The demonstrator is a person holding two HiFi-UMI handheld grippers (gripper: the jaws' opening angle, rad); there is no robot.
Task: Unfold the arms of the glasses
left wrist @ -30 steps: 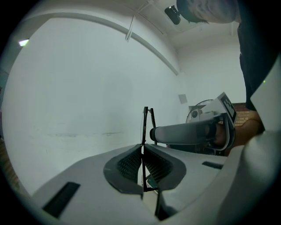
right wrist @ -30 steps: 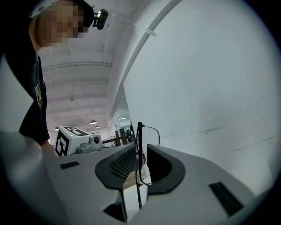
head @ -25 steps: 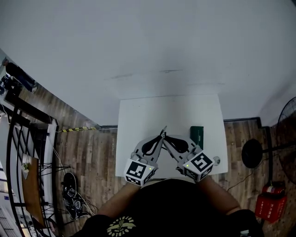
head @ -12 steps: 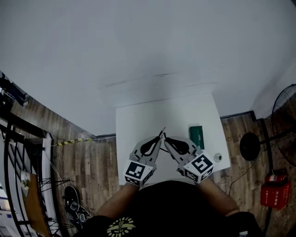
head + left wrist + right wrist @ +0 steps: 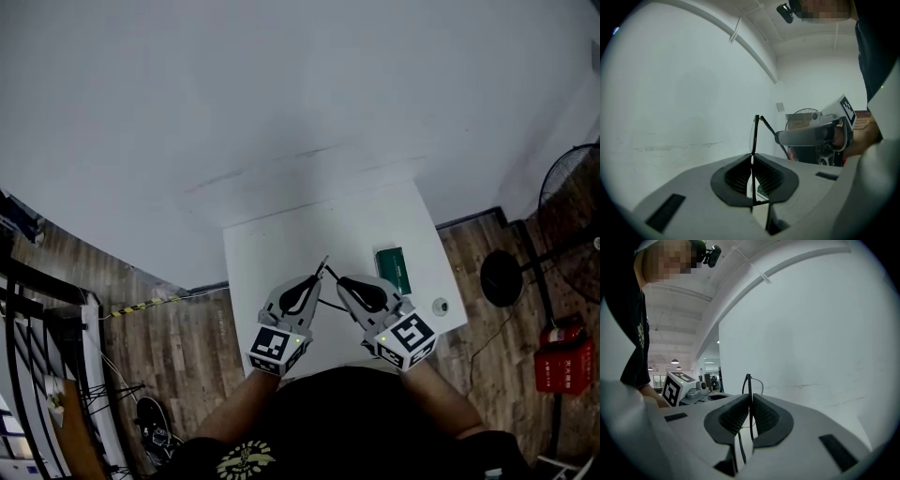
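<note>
Thin black-framed glasses (image 5: 326, 272) hang above the white table (image 5: 281, 248), held between both grippers. My left gripper (image 5: 318, 274) is shut on the front frame, which stands edge-on out of its pads as glasses (image 5: 754, 136). From the frame's top corner one arm (image 5: 770, 130) slants away to my right gripper (image 5: 811, 136). My right gripper (image 5: 340, 281) is shut on that thin arm (image 5: 748, 389), which sticks up between its pads. The arm stands at an angle from the frame. The lenses are barely visible.
A green case (image 5: 393, 270) lies on the table right of the grippers, and a small round object (image 5: 441, 306) sits near the table's right front corner. A standing fan (image 5: 565, 192), its base (image 5: 502, 278) and a red object (image 5: 562, 361) are on the wooden floor at right.
The head view has shifted, so the table sits a little further left and higher. The right gripper's tip has drawn slightly away from the left one. Both stay shut.
</note>
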